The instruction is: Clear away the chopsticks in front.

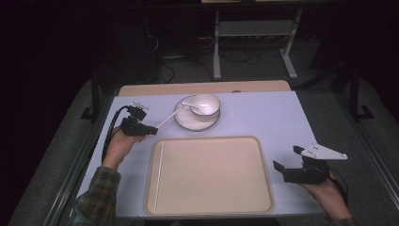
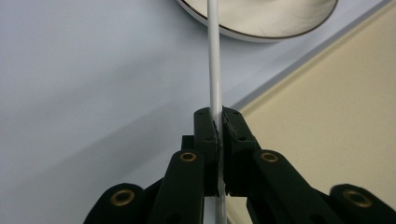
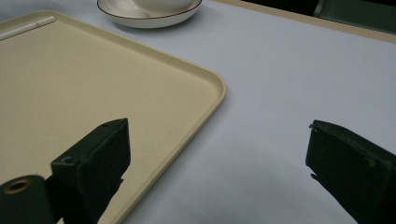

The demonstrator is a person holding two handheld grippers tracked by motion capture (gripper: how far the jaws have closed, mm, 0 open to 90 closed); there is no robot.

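Black jaws of my left tool (image 2: 218, 140) are clenching a thin white stick (image 2: 215, 56), smooth, round and rigid, most likely a chopstick. I am holding it just left of the tray, its far end pointing toward the saucer (image 1: 184, 121). My right tool (image 3: 219, 163) is hanging released, jaws wide apart over the bare counter (image 3: 299, 70) beside the tray's right edge, gripping nothing. I am judging the work as about halfway: one matching white stick (image 1: 161, 165) is already lying along the left side of the beige tray (image 1: 209, 176), a matte plastic slab with rounded corners and a raised lip, while this second stick is not yet set down. Beyond it, a glossy white bowl (image 1: 205, 104) is sitting on the dark-rimmed saucer, a white spoon (image 1: 194, 107) resting in it.
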